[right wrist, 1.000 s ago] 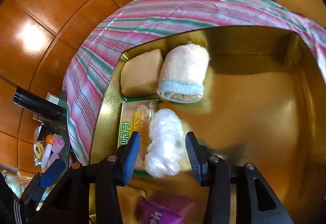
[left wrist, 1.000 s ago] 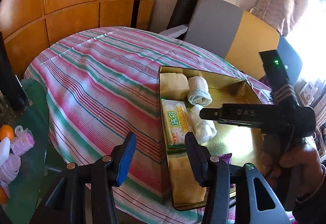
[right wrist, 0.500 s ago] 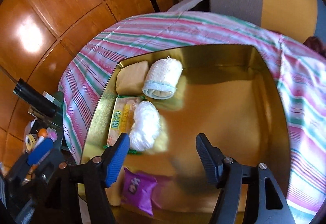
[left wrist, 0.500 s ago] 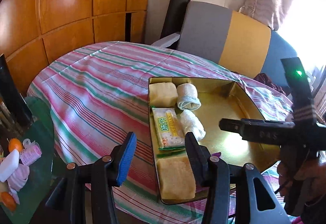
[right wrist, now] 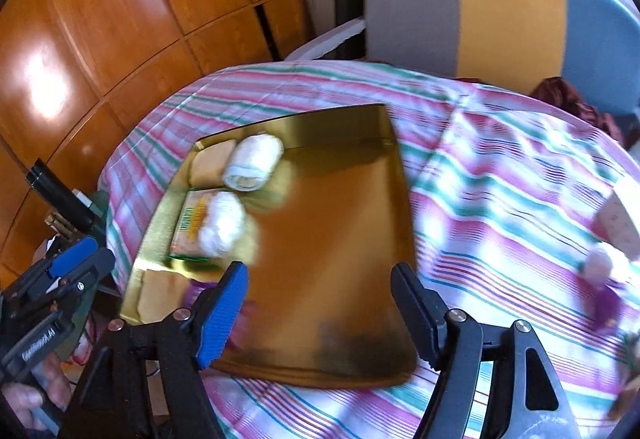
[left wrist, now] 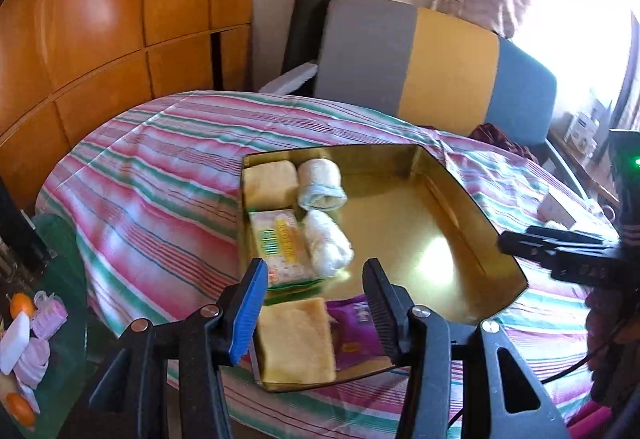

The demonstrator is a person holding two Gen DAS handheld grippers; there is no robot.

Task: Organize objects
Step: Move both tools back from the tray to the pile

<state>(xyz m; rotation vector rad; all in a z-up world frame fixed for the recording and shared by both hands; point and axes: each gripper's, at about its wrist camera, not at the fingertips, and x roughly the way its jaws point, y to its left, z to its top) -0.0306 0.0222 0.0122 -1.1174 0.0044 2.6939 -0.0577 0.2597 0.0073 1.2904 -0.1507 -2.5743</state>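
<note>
Gold tin on the striped bed, both grippers above it

Left wrist view: the left gripper (left wrist: 316,303) is open and empty over the gold tin (left wrist: 476,207), which holds a white bundle (left wrist: 328,243). Right wrist view: the right gripper (right wrist: 320,313) has just been opening, nothing between its jaws.

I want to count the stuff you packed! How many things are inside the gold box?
6. Far row: folded yellow cloth, rolled towel. Middle: snack packet, white bundle. Near end: yellow sponge, purple packet. The grippers may hide more.
</note>
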